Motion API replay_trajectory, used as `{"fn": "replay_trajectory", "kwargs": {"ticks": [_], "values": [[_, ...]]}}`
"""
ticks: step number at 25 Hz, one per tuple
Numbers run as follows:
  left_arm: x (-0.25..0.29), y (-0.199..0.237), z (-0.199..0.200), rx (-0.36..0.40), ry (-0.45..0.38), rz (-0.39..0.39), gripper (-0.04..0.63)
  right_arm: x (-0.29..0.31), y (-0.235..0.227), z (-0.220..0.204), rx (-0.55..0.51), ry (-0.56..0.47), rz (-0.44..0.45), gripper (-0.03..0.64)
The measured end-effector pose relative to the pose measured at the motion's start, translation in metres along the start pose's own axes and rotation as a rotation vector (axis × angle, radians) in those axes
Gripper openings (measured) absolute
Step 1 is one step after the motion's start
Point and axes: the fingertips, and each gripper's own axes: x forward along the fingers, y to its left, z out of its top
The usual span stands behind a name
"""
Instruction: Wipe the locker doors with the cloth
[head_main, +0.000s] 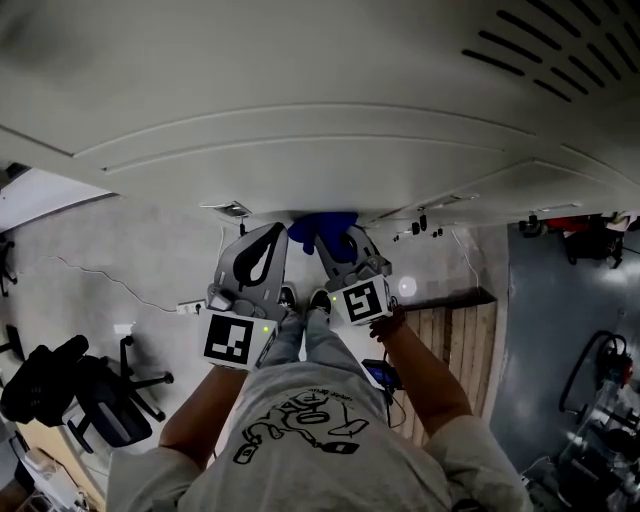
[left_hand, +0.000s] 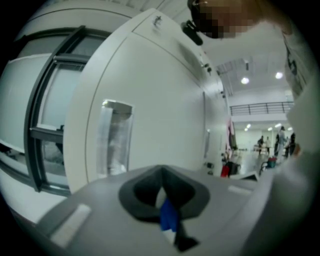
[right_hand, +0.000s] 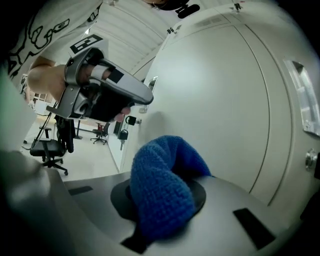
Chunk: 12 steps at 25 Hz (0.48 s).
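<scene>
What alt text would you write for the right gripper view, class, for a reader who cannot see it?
A blue knitted cloth, clamped in the right gripper, is held close to a white locker door. The left gripper hovers at upper left.

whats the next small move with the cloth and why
Probably push the cloth flat against the locker door: the right gripper is shut on it, just in front of the door, but contact isn't clear.

Dim head view, heavy fisheye warp, black corners, blurred foreground, ceiling lights (left_hand: 245, 80) perhaps overexposed
</scene>
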Motion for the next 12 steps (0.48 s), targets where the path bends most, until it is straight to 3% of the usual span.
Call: {"fn": "replay_trajectory", "kwargs": {"ticks": [6, 12], "values": [[0.002, -0.011, 0.010, 0.010, -0.013, -0.013, 0.002, -0.012, -0.017, -0.020, -0.013, 0.040, -0.019, 0.023], [0.001, -0.018, 0.035, 0.032, -0.059, -0.030, 0.002, -0.031, -0.038, 0.015, 0.009, -0.005, -0.039, 0.023]]}}
